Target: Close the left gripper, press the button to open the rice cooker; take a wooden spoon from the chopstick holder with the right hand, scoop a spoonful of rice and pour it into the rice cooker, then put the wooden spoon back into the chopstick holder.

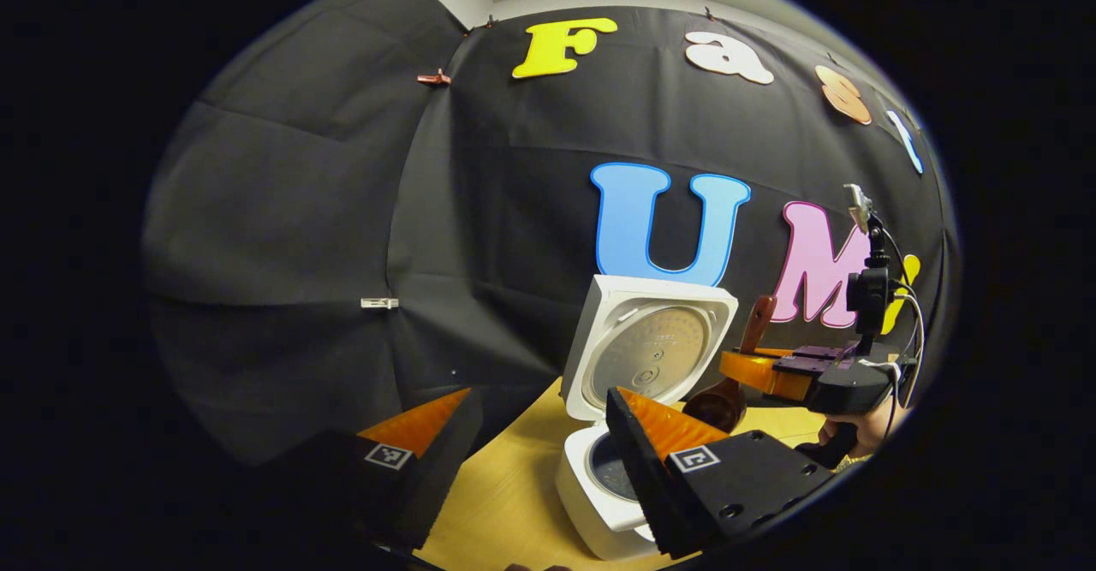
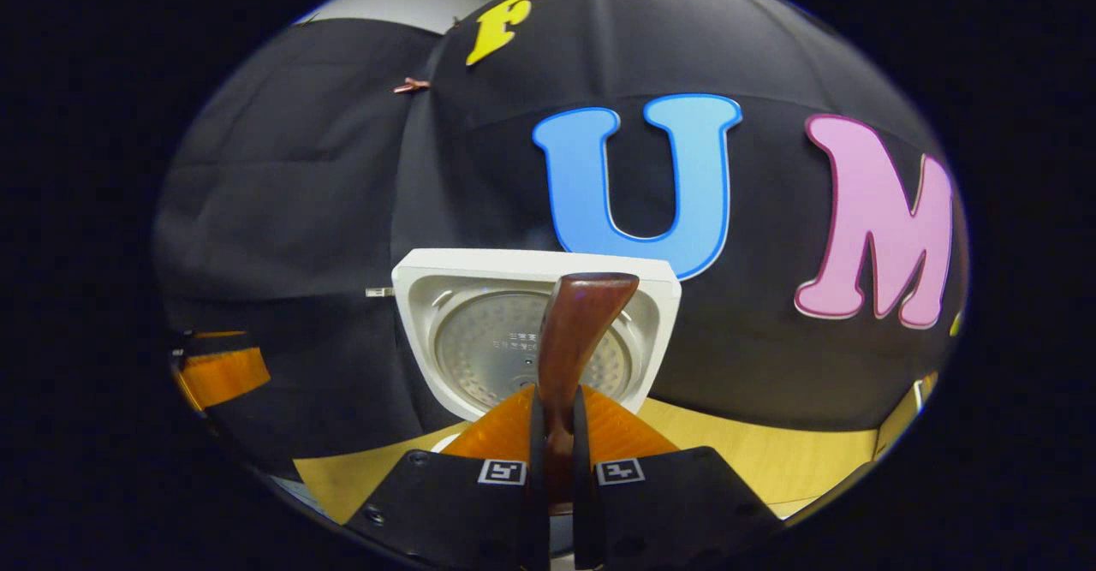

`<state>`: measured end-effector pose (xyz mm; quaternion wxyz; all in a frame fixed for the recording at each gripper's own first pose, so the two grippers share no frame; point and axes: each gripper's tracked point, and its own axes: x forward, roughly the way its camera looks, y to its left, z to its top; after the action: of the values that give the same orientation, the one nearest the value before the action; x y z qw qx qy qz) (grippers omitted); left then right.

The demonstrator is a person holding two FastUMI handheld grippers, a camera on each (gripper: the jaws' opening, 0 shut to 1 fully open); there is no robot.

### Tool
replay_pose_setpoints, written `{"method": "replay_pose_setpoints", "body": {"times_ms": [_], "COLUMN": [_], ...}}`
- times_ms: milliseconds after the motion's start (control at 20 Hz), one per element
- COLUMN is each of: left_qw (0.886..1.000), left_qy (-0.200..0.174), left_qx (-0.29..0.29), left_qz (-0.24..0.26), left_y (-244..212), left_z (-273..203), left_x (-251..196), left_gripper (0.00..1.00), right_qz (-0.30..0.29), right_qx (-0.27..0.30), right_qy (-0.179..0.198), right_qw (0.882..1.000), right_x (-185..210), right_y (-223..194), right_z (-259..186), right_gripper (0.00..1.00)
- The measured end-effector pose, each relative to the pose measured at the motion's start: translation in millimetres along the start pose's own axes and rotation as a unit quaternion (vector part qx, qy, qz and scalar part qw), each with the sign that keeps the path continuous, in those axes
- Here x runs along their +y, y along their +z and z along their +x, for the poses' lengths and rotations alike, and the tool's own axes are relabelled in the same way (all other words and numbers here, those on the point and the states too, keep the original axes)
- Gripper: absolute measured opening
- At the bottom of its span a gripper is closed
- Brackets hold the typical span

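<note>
Currently: your right gripper [image 2: 555, 434] clamps the wooden spoon [image 2: 575, 331] | left gripper [image 1: 535, 443] wide, holding nothing | rice cooker [image 1: 599, 502] lid up.

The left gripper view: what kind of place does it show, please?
Probably a recording booth staged as a kitchen: black cloth wall, wooden table, open rice cooker, and a hand-held right gripper.

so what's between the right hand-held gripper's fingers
The wooden spoon: the right hand-held gripper clamps its handle, seen in the right gripper view.
</note>
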<state>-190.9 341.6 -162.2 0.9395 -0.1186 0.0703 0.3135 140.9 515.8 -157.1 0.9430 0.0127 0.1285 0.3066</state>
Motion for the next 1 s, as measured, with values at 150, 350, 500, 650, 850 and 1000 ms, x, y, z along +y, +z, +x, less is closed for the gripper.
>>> {"method": "replay_pose_setpoints", "body": {"times_ms": [150, 350, 500, 650, 850, 1000], "left_qw": [1.0, 1.0, 1.0, 1.0, 1.0, 1.0], "left_qy": [0.006, 0.012, 0.015, 0.018, 0.021, 0.023], "left_qx": [0.001, 0.004, 0.005, 0.005, 0.004, 0.006], "left_qz": [-0.005, -0.006, -0.004, -0.007, -0.003, -0.005], "left_y": [-4, -8, -8, -7, -6, -7], "left_z": [-4, -8, -10, -12, -15, -18], "left_x": [3, 8, 12, 15, 16, 16], "left_gripper": [0.93, 0.93, 0.93, 0.93, 0.93, 0.93], "right_qz": [-0.073, -0.185, -0.258, -0.276, -0.137, 0.016], "right_qx": [-0.003, -0.015, -0.021, -0.018, 0.015, 0.047], "right_qy": [0.016, 0.041, 0.055, 0.068, 0.059, 0.045], "right_qw": [0.997, 0.982, 0.964, 0.959, 0.989, 0.998], "right_x": [12, 34, 49, 56, 45, 26], "right_y": [0, -3, -10, -15, -25, -32], "right_z": [-1, -6, -8, -10, -10, -8], "right_gripper": [0.15, 0.15, 0.15, 0.15, 0.15, 0.15]}}
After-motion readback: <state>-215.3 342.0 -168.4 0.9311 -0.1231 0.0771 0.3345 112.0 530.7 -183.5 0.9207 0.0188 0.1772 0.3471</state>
